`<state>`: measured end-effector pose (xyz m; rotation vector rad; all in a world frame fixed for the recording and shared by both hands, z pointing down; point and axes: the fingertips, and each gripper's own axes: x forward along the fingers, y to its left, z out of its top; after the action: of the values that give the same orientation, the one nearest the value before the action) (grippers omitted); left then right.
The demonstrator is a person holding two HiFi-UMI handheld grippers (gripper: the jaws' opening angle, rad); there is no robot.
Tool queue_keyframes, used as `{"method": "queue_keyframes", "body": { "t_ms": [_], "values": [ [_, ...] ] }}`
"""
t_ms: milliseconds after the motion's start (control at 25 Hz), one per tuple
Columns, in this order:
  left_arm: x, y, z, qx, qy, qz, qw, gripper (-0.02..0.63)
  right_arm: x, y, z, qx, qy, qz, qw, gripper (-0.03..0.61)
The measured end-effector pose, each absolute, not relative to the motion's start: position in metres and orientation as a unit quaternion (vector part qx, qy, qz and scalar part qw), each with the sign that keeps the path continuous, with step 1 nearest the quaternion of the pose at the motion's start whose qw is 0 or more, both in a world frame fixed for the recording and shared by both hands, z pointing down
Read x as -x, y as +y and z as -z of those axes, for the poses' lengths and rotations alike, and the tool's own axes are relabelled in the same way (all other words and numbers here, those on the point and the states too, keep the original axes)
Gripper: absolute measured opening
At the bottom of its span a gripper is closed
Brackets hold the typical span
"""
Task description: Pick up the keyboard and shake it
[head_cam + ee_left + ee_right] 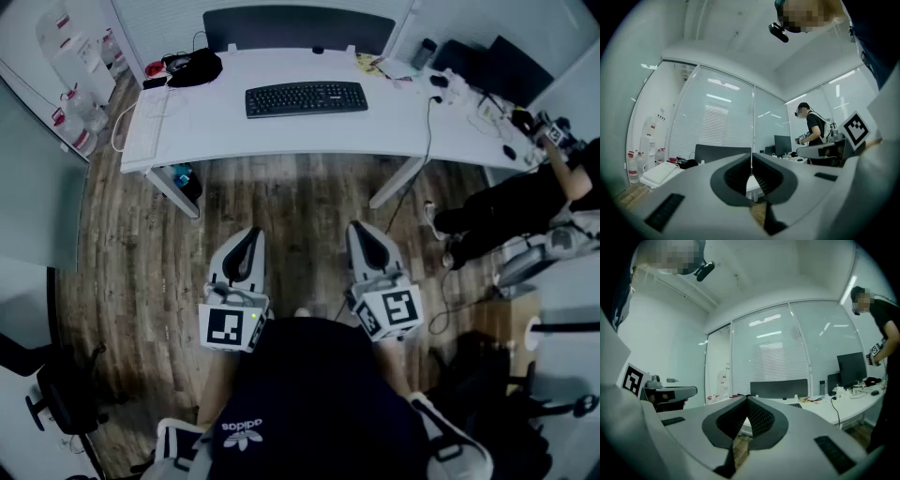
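The floor is brown wood-grain plank with a streaked surface. The counter is a smooth white slab with rounded corners, carried on slanted white legs. A dark rectangular divider panel stands upright along its far edge. A second person in dark clothing is at the counter's right end.

The keyboard is a flat black rectangle with a full field of keys. It lies flat near the middle of the counter, its long side parallel to the near edge, with nothing touching it. A soft black bag lies to its left, apart from it.

The left claw and the right claw are white moulded shells with black ribbed inner pads. Both are held low over the floor, close to the operator's body, and point toward the counter. On each claw the two pads are pressed together at the tip, with nothing between them.

The keyboard lies well apart from both claws, ahead of them. Its length roughly spans the gap between the two.
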<state>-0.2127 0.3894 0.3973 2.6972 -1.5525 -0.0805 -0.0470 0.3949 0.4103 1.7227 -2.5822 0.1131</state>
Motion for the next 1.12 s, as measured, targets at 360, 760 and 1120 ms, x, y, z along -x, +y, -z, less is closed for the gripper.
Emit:
{"method": "queue_keyframes", "body": {
  "t_ms": [360,760,1120],
  "values": [
    [0.199,0.393,-0.398,-0.863,-0.504,0.025,0.014,0.011,0.034,0.398,-0.410,-0.547,-0.836,-0.034,0.020,0.005],
    [0.168,0.411,-0.409,-0.861,-0.508,0.005,0.009,0.011,-0.005,0.415,-0.413,-0.536,-0.844,-0.028,0.014,0.005],
    [0.148,0.415,-0.420,-0.854,-0.520,0.006,0.024,0.011,-0.039,0.419,-0.427,-0.538,-0.842,-0.042,0.020,0.005]
  ]
}}
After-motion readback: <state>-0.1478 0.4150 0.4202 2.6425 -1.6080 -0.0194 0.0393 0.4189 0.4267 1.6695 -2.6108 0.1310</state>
